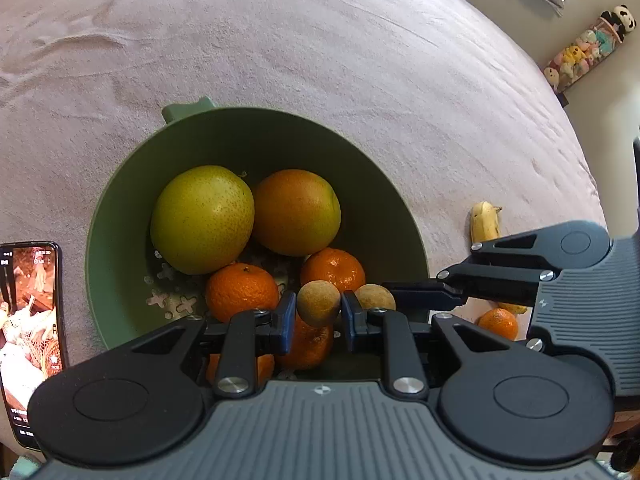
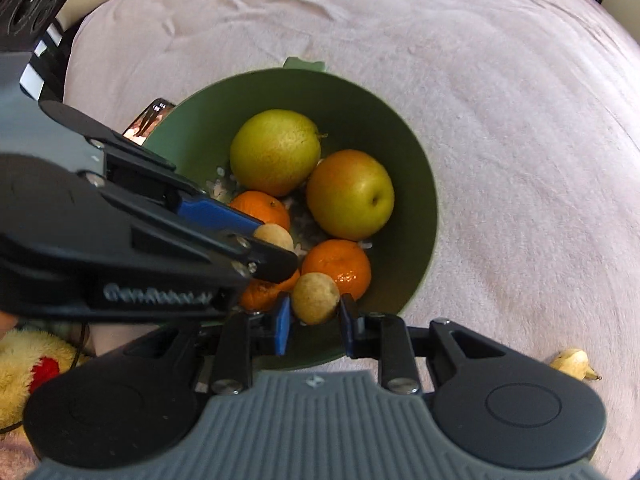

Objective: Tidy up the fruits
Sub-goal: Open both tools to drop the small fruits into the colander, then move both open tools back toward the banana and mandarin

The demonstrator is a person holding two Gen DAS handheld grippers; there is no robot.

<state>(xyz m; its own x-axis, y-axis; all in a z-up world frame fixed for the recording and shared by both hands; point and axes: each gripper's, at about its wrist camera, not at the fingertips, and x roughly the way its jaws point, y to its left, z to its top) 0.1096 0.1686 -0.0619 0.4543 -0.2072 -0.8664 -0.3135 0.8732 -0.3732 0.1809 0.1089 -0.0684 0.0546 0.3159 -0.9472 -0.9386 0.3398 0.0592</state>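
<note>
left gripper (image 1: pixel 318 316) clamps a small tan fruit (image 1: pixel 319 304) | right gripper (image 2: pixel 315 316) clamps another tan fruit (image 2: pixel 315 298) | both over green bowl (image 1: pixel 120 208) at its 6 o'clock rim, likely for release | banana (image 1: pixel 485 222) outside at 3 o'clock

Matt green plastic bowl (image 1: pixel 120 216) on napped pink cloth bedspread (image 1: pixel 320 40); glossy dimpled tangerines (image 1: pixel 242 290); rough, dull tan longans (image 1: pixel 319 304); ribbed grey gripper housings.
</note>
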